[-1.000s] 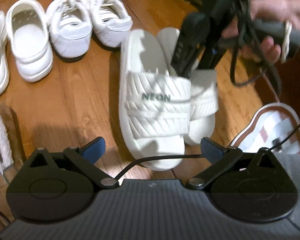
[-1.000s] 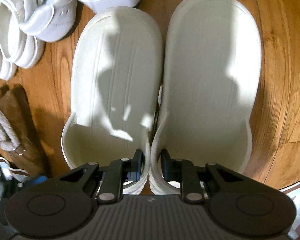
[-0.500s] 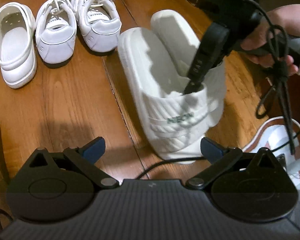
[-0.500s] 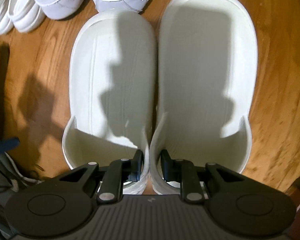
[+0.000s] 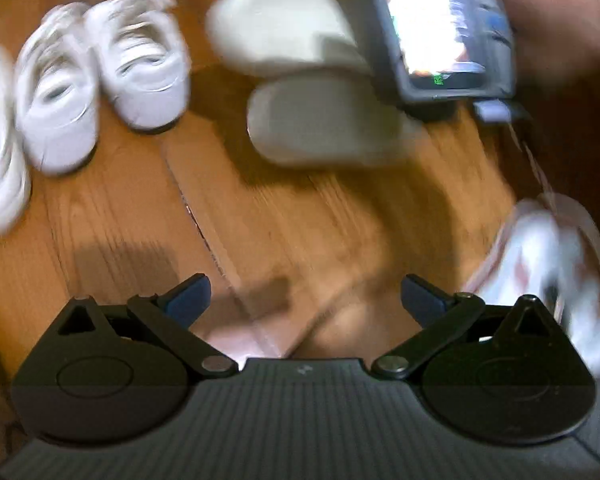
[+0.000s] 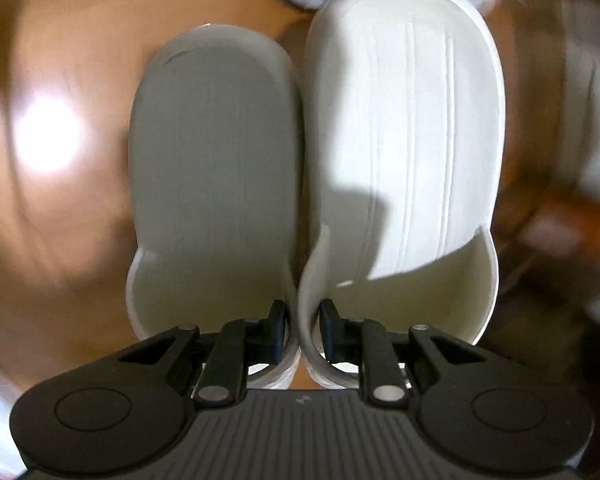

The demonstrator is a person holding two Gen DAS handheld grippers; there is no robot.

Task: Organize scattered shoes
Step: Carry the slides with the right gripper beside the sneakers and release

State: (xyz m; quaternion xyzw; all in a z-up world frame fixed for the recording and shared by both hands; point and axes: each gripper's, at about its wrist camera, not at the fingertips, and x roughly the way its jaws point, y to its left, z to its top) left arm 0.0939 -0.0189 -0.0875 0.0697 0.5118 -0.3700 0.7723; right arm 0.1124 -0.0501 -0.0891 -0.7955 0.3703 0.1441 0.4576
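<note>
While the left claw hangs wide and empty over the wooden floor, the right claw, closing, pinches the touching inner walls of two cream slides held side by side above that floor.

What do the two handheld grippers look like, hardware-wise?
Left gripper: ribbed grey body, two round black hubs, black linkage arms with silver pivot pins, blue fingertip pads. Right gripper: same build with black pads; from the left view its back carries a lit screen and a green light.
</note>
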